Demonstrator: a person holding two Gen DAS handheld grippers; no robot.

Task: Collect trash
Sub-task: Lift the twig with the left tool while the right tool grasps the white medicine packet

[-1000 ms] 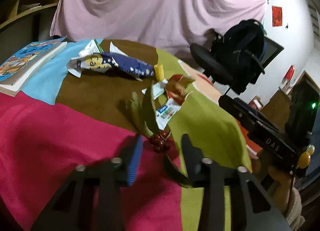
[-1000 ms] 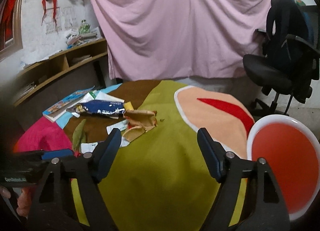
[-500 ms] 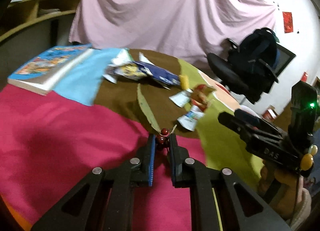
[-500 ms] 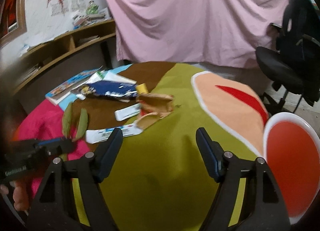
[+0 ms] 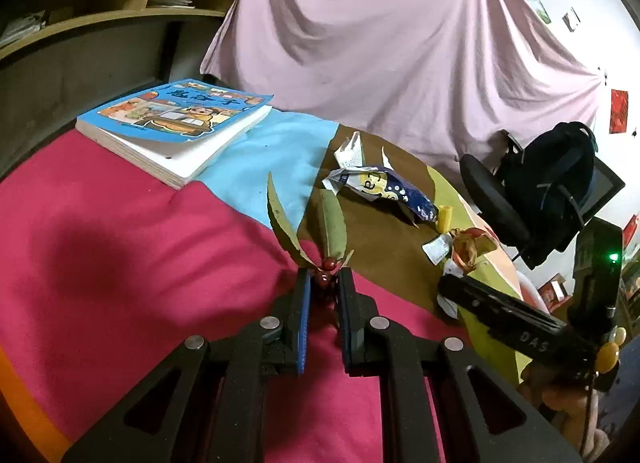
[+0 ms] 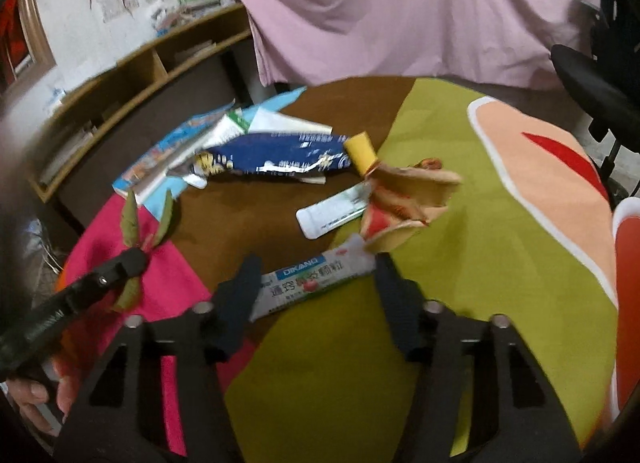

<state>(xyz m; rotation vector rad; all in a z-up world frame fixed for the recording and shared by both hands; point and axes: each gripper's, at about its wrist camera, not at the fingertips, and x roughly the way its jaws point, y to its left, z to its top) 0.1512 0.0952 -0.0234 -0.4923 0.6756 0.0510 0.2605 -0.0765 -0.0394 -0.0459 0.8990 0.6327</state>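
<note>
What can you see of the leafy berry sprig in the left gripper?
The sprig is a short stem with a few small dark-red berries and long, narrow olive-green leaves that look dry. The left gripper is shut on it at the berry cluster, holding it above the pink part of the tablecloth. Two leaves fan up and away from the fingertips; in the right wrist view another hangs below the fingers. Nothing else visibly touches it.

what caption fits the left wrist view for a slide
Left gripper shut on a berry sprig above the cloth, wrappers and a book beyond.
</note>
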